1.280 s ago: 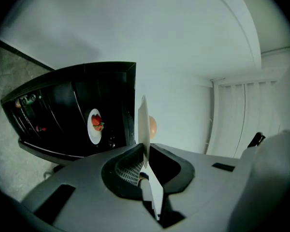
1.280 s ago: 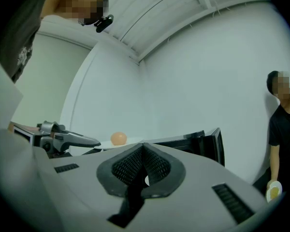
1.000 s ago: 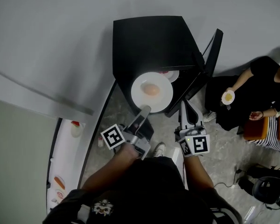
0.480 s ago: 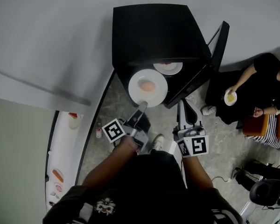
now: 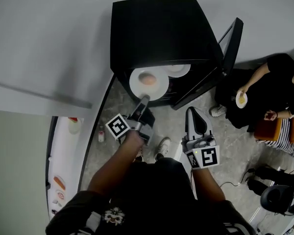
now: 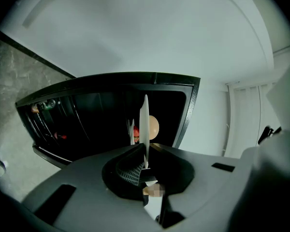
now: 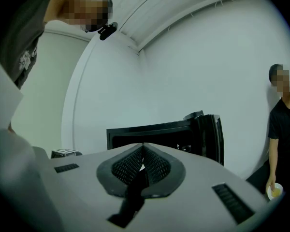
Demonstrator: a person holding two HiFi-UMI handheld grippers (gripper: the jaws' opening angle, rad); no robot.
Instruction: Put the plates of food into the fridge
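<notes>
Left gripper (image 5: pixel 145 99) is clamping white plate (image 5: pixel 148 82) by its rim at open fridge (image 5: pixel 157 28) mouth; second plate (image 5: pixel 180 70) is sitting inside, just behind. Right gripper (image 5: pixel 195 112) is hanging closed, empty, near fridge door (image 5: pixel 232 43).

Seated person (image 5: pixel 274 82) in black, small bottle (image 5: pixel 101 132) on speckled floor (image 5: pixel 235 146)

Plate (image 5: pixel 159 87) at fridge (image 5: pixel 157 28) opening, second plate (image 5: pixel 181 71) inside

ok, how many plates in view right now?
3. A plate of food gripped by the left tongs, at the fridge opening; a second plate inside the fridge; a small plate held by the seated person. More may sit on the left counter, too small to tell.
</notes>
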